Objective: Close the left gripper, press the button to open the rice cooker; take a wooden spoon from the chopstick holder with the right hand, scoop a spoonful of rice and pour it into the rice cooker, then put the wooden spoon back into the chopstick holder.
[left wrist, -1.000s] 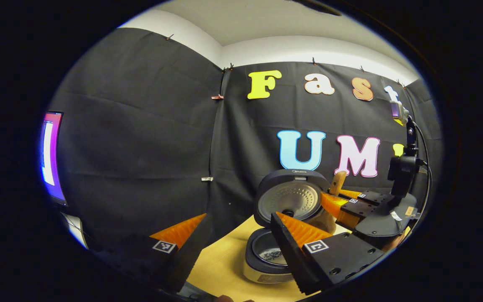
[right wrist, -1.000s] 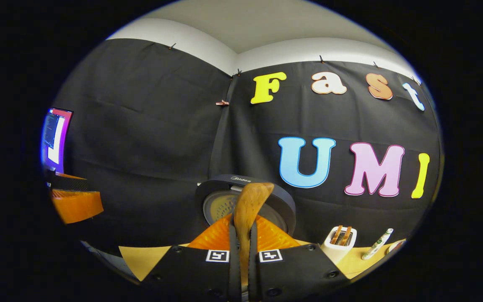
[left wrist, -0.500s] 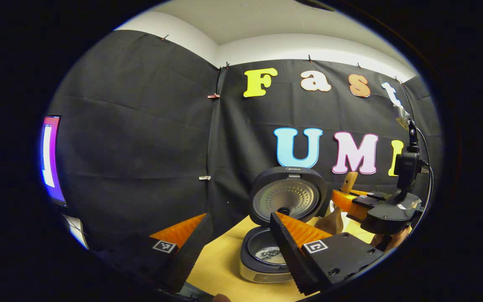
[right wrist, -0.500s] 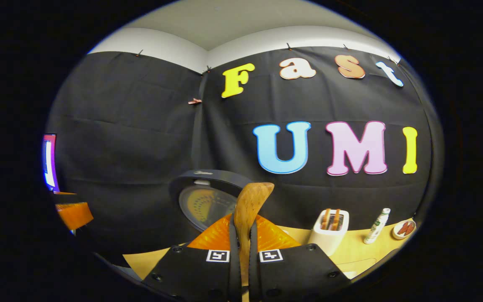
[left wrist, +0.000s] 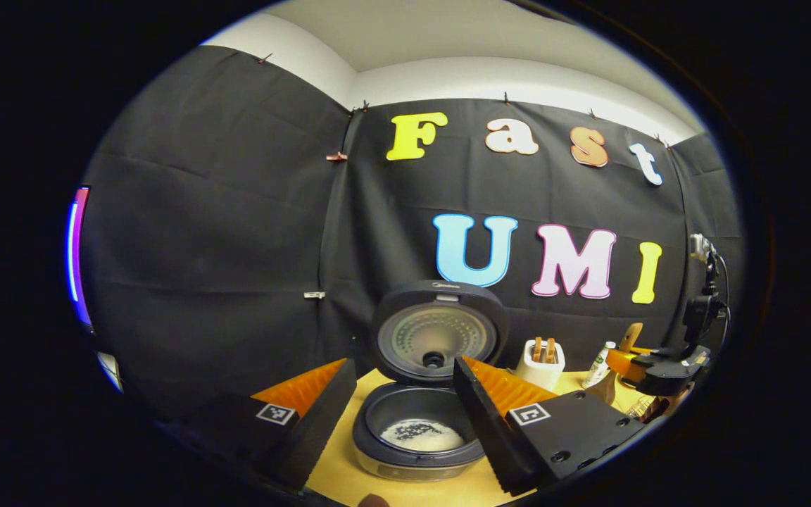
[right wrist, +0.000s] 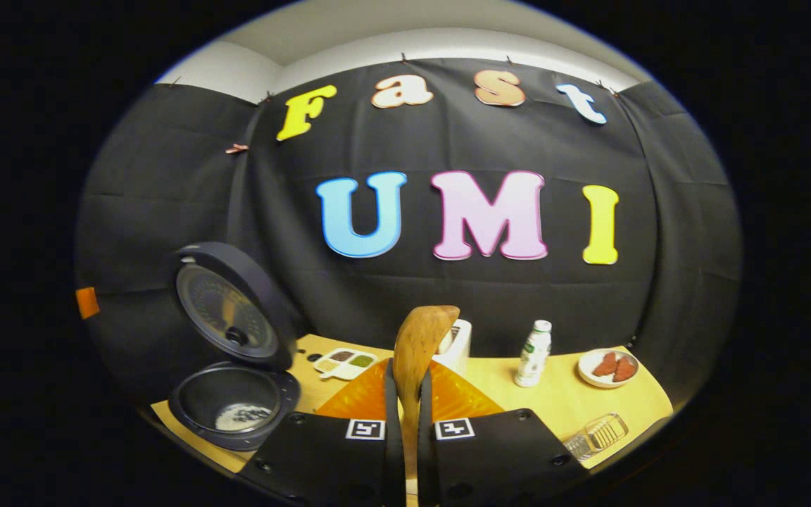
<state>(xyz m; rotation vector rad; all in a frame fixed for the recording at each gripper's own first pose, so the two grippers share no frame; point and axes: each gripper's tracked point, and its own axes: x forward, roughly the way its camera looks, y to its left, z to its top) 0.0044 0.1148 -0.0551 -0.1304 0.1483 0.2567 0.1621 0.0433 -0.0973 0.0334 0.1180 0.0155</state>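
Right gripper (right wrist: 405, 394) swung off rice cooker (right wrist: 233, 405)

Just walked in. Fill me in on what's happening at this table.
A person is working with two handheld grippers. The rice cooker stands open, lid up, with some rice in its pot. The right gripper is shut on a wooden spoon, handle between its fingers and bowl pointing up, off to the cooker's right, with the white chopstick holder beyond it. The left gripper is open and holds nothing, facing the cooker.
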